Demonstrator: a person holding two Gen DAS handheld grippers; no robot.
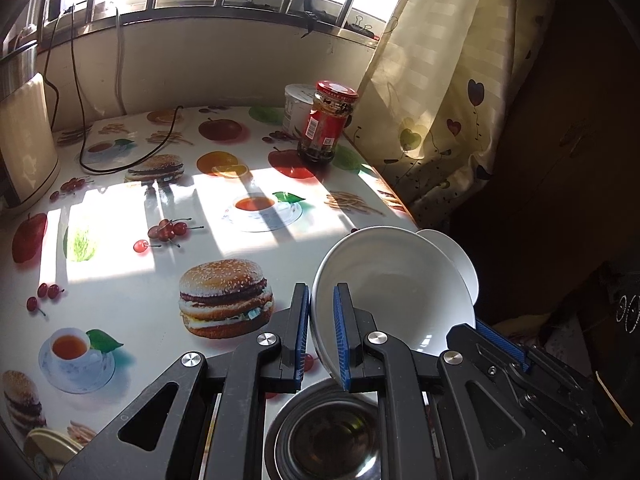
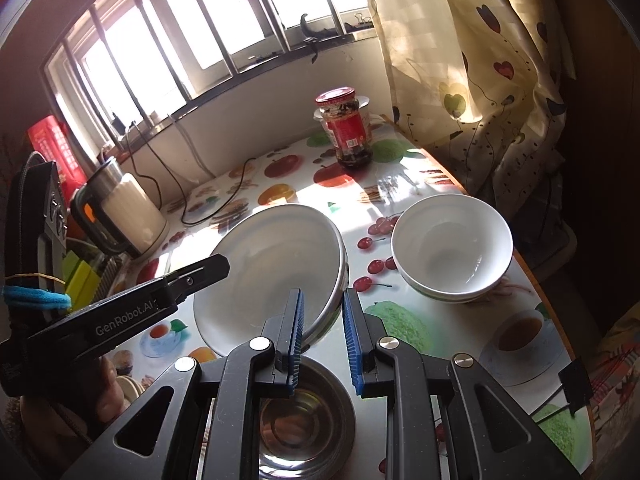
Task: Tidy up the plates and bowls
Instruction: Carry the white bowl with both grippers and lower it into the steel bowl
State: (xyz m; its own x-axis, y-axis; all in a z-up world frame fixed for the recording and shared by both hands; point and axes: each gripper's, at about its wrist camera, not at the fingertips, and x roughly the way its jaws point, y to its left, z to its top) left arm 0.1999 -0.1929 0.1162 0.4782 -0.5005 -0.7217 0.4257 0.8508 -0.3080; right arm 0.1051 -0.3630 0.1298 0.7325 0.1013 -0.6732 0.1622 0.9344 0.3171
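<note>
A lived-in home kitchen or dining corner: a table [image 1: 120,276] under a glossy cloth printed with burgers, fruit and teacups stands against a barred window [image 2: 168,40] hung with a heart-patterned curtain [image 2: 472,64]. An electric kettle [image 2: 128,216] with its cable, a red-lidded sauce jar [image 1: 326,124], a white tub [image 1: 298,106] and white bowls [image 2: 452,248] crowd the tabletop

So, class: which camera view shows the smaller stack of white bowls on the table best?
The right wrist view: the smaller stack of white bowls sits fully visible on the table's right side, top bowl's inside showing. In the left wrist view only a sliver of it peeks from behind the large white bowl.
</note>
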